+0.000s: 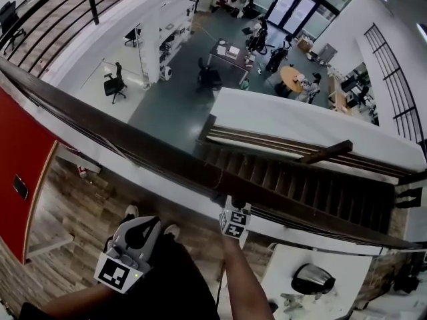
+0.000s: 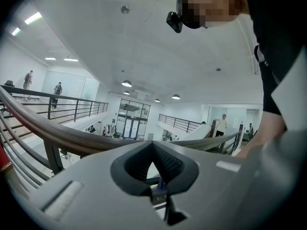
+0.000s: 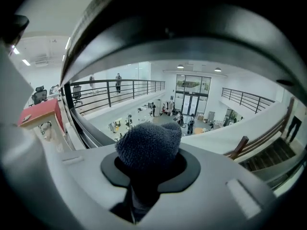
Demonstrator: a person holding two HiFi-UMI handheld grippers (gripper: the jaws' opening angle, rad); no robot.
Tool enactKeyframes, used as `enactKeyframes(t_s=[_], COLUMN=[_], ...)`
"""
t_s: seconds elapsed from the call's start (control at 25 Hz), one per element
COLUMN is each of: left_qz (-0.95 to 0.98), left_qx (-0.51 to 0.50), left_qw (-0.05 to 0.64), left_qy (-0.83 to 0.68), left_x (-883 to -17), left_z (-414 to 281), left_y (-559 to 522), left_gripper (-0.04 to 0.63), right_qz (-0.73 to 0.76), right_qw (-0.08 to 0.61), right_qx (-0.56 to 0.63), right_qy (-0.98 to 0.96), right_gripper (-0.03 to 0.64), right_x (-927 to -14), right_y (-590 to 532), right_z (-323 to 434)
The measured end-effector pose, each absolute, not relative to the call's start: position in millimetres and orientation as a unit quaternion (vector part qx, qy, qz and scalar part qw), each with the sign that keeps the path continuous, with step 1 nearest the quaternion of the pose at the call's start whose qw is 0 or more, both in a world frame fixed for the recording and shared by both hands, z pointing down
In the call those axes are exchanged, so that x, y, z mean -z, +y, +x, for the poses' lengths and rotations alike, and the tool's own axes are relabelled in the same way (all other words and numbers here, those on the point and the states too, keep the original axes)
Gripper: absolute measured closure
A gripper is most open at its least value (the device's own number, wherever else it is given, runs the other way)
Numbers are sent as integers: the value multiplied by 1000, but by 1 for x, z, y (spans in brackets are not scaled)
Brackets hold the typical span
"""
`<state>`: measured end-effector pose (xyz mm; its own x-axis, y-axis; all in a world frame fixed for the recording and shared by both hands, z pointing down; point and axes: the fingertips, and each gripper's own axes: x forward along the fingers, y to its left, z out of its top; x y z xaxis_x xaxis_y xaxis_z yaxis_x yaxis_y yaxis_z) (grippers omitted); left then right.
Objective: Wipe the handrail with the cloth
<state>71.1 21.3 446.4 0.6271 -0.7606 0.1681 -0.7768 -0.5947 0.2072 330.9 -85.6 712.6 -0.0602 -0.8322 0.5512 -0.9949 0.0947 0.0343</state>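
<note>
The right hand-held gripper (image 3: pixel 148 166) is pinching a bunched dark blue-grey cloth (image 3: pixel 149 147), which bulges out past its tips. In the head view this hand-held gripper (image 1: pixel 232 209) sits at the near edge of the dark wooden handrail (image 1: pixel 133 135), with its marker cube facing up and the person's forearm (image 1: pixel 240 279) reaching in from below. Whether the cloth touches the wood cannot be made out.

The left hand-held gripper (image 2: pixel 153 150) has its dark pads pressed together at the tips with nothing between them. It is held low and close to the body (image 1: pixel 137 235), well short of the rail.

The handrail runs diagonally from upper left to lower right. Beyond it lie a staircase (image 1: pixel 300 179) going down and, far below, an open floor with an office chair (image 1: pixel 115 82) and a round desk (image 1: pixel 291 77). A red panel (image 1: pixel 20 172) stands at the left.
</note>
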Motion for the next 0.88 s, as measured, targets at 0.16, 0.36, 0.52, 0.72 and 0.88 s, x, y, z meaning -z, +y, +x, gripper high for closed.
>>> enactKeyframes(t_s=[0.16, 0.36, 0.52, 0.72, 0.88], left_qz=[897, 901, 906, 917, 918], left_qx=[-24, 10, 29, 53, 76], left_qw=[133, 108, 91, 65, 59], left_qy=[-421, -421, -413, -391, -386], left_x=[-445, -423, -401, -380, -372], left_z=[68, 55, 50, 49, 38], left_y=[17, 5, -2, -9, -23], left_gripper=[595, 595, 595, 595, 595], right_qz=[663, 673, 674, 676, 674], right_qw=[197, 153, 131, 82, 61], right_qx=[-174, -179, -117, -31, -27], right_qy=[-701, -701, -717, -732, -736], right_gripper=[532, 532, 535, 535, 535], right_x=[-687, -632, -553, -450, -410], right_y=[-64, -24, 4, 20, 23], right_z=[324, 308, 287, 254, 231])
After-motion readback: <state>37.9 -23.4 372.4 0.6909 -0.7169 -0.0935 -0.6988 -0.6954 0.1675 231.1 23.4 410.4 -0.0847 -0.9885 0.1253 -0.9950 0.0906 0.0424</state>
